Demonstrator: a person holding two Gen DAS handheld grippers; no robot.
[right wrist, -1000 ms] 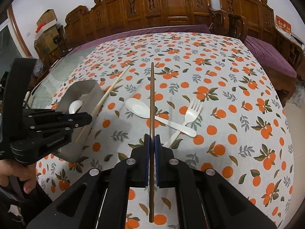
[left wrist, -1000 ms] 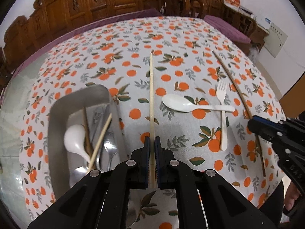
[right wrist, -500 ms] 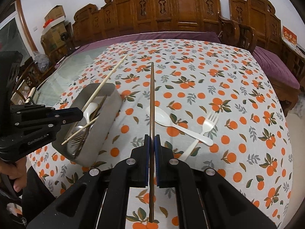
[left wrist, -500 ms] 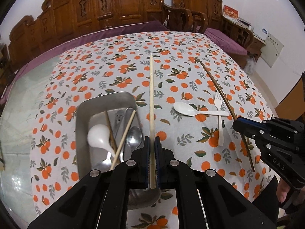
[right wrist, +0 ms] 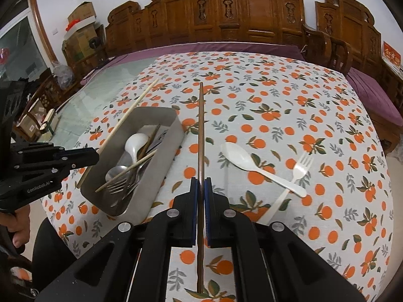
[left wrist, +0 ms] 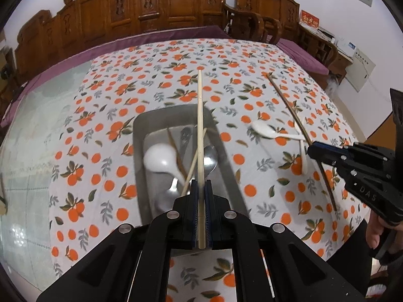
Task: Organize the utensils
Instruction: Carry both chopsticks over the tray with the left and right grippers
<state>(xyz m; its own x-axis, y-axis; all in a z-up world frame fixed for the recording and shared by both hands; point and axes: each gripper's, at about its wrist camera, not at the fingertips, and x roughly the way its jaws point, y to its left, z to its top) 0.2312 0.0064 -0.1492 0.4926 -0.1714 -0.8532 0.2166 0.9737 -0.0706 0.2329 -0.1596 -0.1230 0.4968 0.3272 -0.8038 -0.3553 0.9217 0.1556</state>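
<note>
I have a pale wooden chopstick (left wrist: 200, 136) clamped between the fingers of my left gripper (left wrist: 201, 188); it runs straight ahead and hangs above the metal tray (left wrist: 141, 130), its far end reaching past the tray's far rim. In the right wrist view the same chopstick (right wrist: 128, 115) slants over the tray's (right wrist: 161, 151) left side. My right gripper (right wrist: 200, 186) is closed on a dark brown chopstick (right wrist: 201, 136), which points forward over the cloth just right of the tray, not above it.

Inside the tray I see a white ceramic spoon (right wrist: 134, 143), another pale chopstick (right wrist: 128, 170) lying diagonally, a dark chopstick (left wrist: 175, 151), a metal spoon (right wrist: 115, 171) and a metal fork (right wrist: 121, 187), all piled together.

On the tabletop (right wrist: 277, 95), covered with an orange-patterned cloth, a white plastic spoon (right wrist: 252, 167) lies to the right of the dark chopstick, its handle crossing over the handle of a white plastic fork (right wrist: 294, 178). Carved wooden chairs (right wrist: 252, 12) stand along the far side.
</note>
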